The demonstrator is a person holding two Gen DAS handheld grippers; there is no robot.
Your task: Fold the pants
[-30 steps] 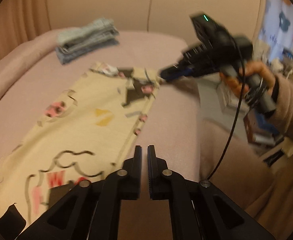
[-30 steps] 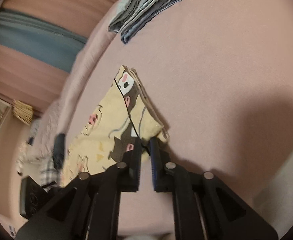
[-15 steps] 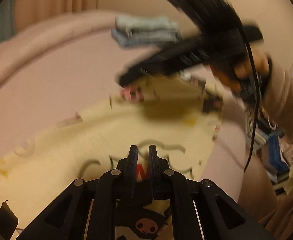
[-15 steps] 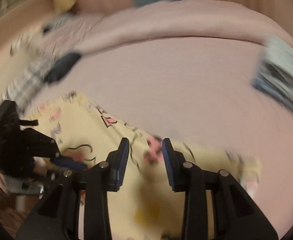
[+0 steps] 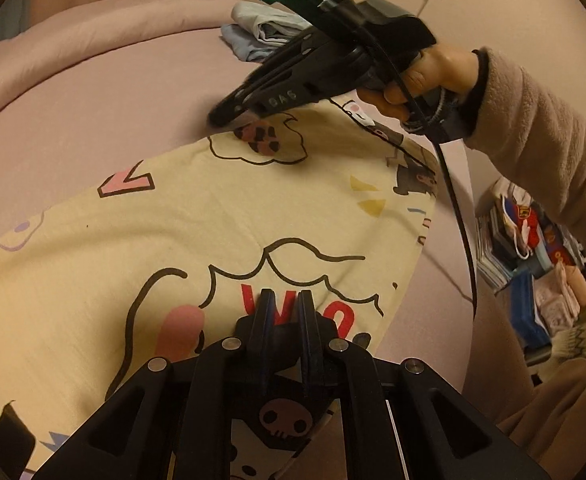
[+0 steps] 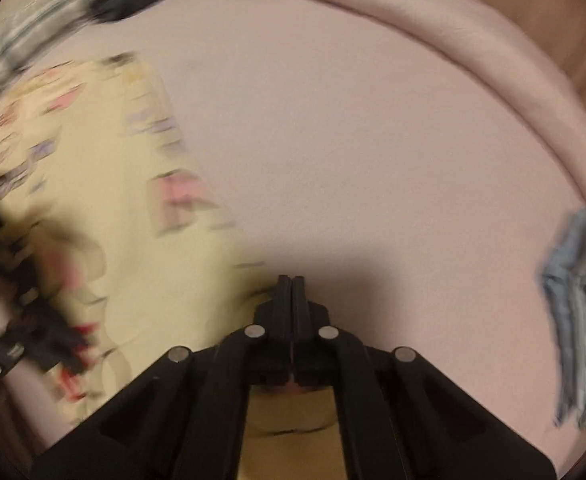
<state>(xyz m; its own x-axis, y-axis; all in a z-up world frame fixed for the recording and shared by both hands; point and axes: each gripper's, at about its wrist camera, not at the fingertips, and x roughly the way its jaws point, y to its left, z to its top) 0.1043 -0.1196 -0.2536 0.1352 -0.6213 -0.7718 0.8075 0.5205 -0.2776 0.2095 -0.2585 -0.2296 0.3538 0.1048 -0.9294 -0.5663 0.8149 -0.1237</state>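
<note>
While the pale yellow cotton pants printed with cartoon figures and red letters (image 5: 221,216) lay spread across the pink bed cover (image 5: 93,96), both hand-held tools were down at the fabric. The left gripper (image 5: 285,300), black with two narrow fingers, hovered over the red lettering near the cloth's near edge; its fingers stood a small way apart, and a dark fold of the printed cloth with a pink skull showed beneath them, though whether it was pinched between them could not be told. The right gripper (image 6: 291,284) had its fingers pressed together at the edge of the yellow cloth, with yellow fabric visible under its body; a clamp on the cloth was likely but blurred in the right wrist view. From the left wrist view, that same tool's tips met the far edge of the pants beside a brown spotted print, gripped by the person's hand (image 5: 425,76) in a beige fleece sleeve (image 5: 549,136). Well apart, a folded stack of grey-blue clothes (image 5: 259,34) sat near the bed's raised pink rim.
</note>
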